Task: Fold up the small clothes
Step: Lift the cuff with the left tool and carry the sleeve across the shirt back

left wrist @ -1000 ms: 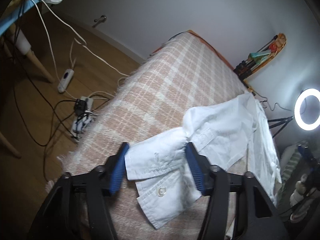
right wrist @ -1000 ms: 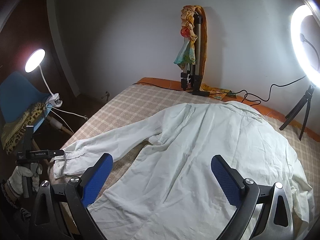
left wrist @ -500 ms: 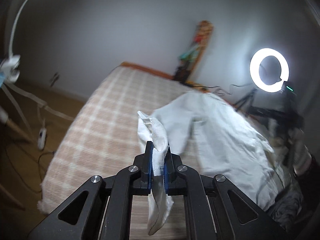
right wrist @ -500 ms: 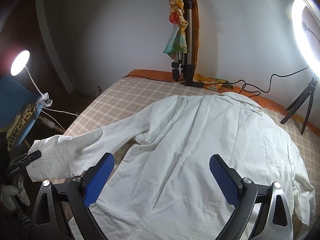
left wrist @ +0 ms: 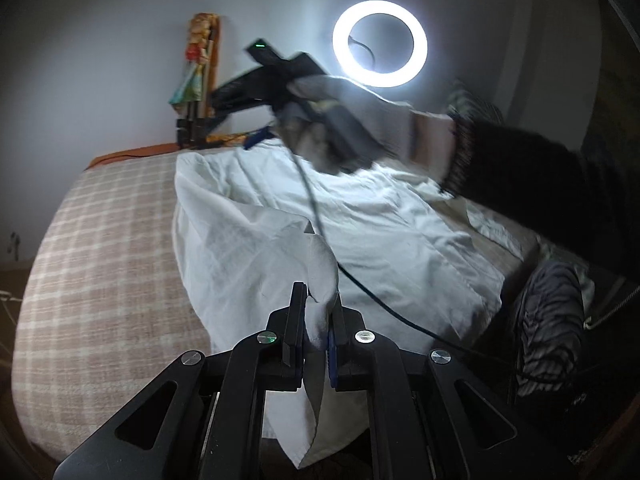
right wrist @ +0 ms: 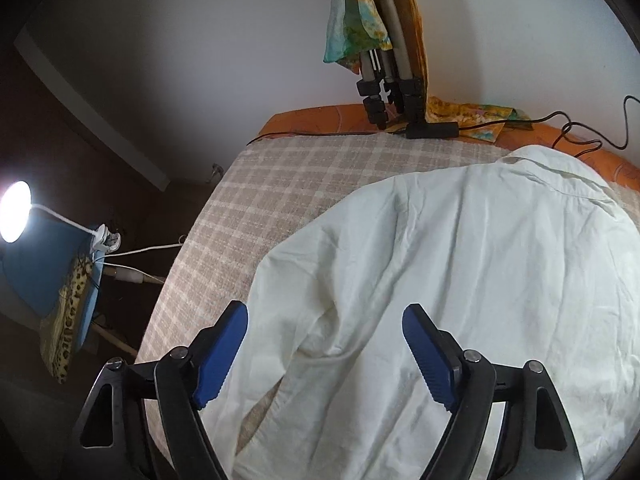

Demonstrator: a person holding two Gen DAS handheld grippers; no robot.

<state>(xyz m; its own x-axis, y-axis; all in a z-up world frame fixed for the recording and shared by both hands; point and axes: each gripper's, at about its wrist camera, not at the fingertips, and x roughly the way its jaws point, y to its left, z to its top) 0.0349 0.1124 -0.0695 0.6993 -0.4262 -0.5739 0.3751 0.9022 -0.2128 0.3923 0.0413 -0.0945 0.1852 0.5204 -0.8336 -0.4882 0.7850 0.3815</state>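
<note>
White cotton long-sleeved shirt (right wrist: 460,280) lies back-up on checked bed blanket (right wrist: 280,184). Left gripper (left wrist: 316,320) pinches sleeve cuff (left wrist: 320,272); right gripper (right wrist: 324,356) jaws wide, just been narrowing, nothing between pads. Fabric light, limp, likely sags; grip hems, seams.

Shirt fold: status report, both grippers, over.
Left gripper shut on shirt sleeve. Right gripper open above white shirt, jaws just closing, nothing gripped. Black cable crosses shirt.

Shirt (right wrist: 460,280) on blanket (right wrist: 280,184)
</note>
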